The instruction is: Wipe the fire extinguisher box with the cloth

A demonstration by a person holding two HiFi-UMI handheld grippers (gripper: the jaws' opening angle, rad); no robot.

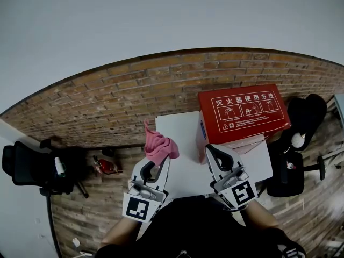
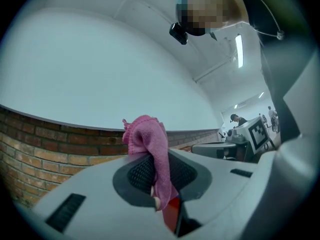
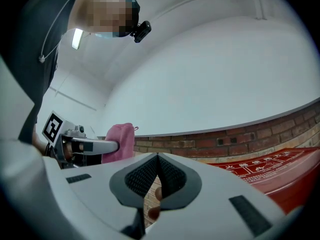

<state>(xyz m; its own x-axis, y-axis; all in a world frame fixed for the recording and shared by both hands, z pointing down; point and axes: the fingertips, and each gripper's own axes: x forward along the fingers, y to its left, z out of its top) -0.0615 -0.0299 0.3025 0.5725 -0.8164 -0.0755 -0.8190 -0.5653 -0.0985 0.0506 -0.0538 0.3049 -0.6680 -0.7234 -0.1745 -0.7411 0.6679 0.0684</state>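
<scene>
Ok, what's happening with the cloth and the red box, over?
Left gripper shut on pink cloth. Right gripper shut, empty. Red box on table, cloth not touching it. Nothing in the way.

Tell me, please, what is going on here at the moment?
A person is holding a hand-held gripper in each hand above a white table. The left hand-held gripper is shut on a pink cloth, which bunches up above its jaws. The right hand-held gripper is shut with nothing in it. The red fire extinguisher box lies on the table beyond the right one, and the cloth is not touching it, so wiping has not yet begun.
</scene>
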